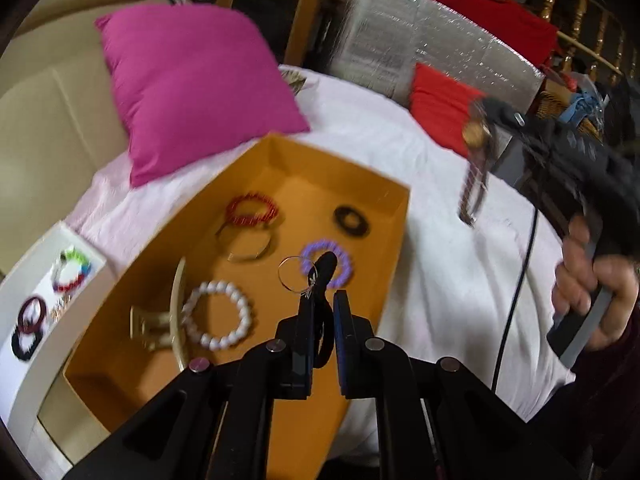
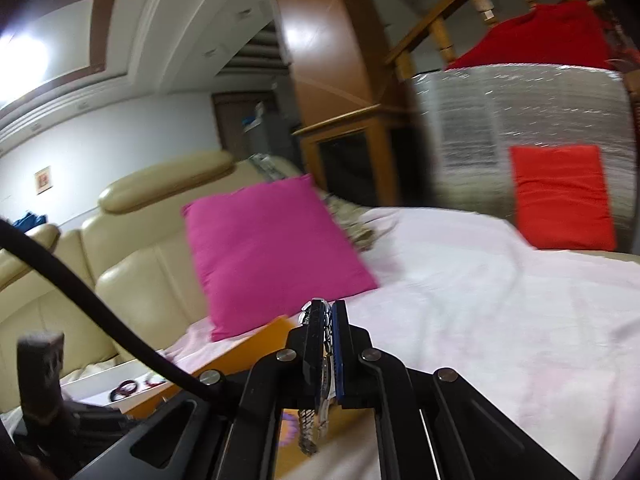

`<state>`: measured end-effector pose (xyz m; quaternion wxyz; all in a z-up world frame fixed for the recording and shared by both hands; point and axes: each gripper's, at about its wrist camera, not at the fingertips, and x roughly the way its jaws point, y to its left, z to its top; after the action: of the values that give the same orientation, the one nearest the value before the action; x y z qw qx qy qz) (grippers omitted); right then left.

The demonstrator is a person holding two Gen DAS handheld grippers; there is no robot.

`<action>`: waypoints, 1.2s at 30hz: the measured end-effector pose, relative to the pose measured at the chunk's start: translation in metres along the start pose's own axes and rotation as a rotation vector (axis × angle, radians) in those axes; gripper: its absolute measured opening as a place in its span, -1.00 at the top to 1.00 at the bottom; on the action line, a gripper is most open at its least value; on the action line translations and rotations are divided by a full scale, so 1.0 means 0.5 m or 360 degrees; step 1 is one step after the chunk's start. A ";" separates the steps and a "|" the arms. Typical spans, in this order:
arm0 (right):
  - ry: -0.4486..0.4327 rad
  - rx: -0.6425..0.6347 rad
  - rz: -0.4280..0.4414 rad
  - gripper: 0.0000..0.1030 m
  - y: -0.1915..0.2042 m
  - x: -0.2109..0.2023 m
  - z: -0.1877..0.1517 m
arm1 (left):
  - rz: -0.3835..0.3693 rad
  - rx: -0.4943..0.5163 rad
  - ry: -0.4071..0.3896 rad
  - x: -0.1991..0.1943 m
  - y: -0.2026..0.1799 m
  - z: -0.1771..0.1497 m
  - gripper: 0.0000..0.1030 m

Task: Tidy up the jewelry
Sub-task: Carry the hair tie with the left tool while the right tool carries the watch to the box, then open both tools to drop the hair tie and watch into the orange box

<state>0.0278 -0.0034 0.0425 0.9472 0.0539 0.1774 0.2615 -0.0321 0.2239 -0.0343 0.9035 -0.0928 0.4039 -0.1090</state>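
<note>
In the left wrist view my left gripper (image 1: 325, 300) is shut on a black strap (image 1: 326, 266) with a thin silver hoop (image 1: 293, 278) hanging from it, above the orange box (image 1: 356, 176). The box holds a red bracelet (image 1: 252, 210), a black ring-shaped band (image 1: 352, 221), a purple bracelet (image 1: 340, 258), a white bead bracelet (image 1: 218, 314), a metal bangle (image 1: 248, 250) and a gold hair claw (image 1: 160, 324). My right gripper (image 1: 486, 118), held by a hand (image 1: 588, 280), is shut on a metal wristwatch (image 1: 474, 176) that dangles over the white sheet. In the right wrist view the wristwatch (image 2: 320, 320) sits between the right gripper (image 2: 324, 308) fingers.
A white tray (image 1: 24, 364) left of the box carries a multicoloured bracelet (image 1: 72, 272) and dark ring-shaped bands (image 1: 30, 326). A pink pillow (image 1: 192, 80) and a red cushion (image 1: 440, 108) lie on the white sheet (image 1: 440, 260). A beige sofa (image 2: 120, 280) stands behind.
</note>
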 end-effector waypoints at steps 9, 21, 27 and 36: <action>0.0277 -0.0014 0.0103 0.91 0.087 0.180 -0.040 | -0.0024 -0.0018 0.0103 0.048 0.024 -0.030 0.82; 0.0573 -0.0025 0.0017 0.91 0.085 0.337 -0.101 | -0.0003 -0.0030 0.0205 0.102 0.044 -0.039 0.82; 0.0721 0.0001 -0.0099 0.83 0.057 0.385 -0.118 | 0.0015 -0.0021 0.0267 0.123 0.032 -0.043 0.68; 0.0698 0.0059 -0.0077 0.72 0.031 0.319 -0.088 | 0.0062 -0.0037 0.0121 0.039 0.047 -0.024 -0.03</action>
<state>0.1318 0.0923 -0.0446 0.8909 0.0088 0.3851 0.2408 -0.0255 0.2400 -0.0622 0.8883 -0.0911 0.4409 -0.0903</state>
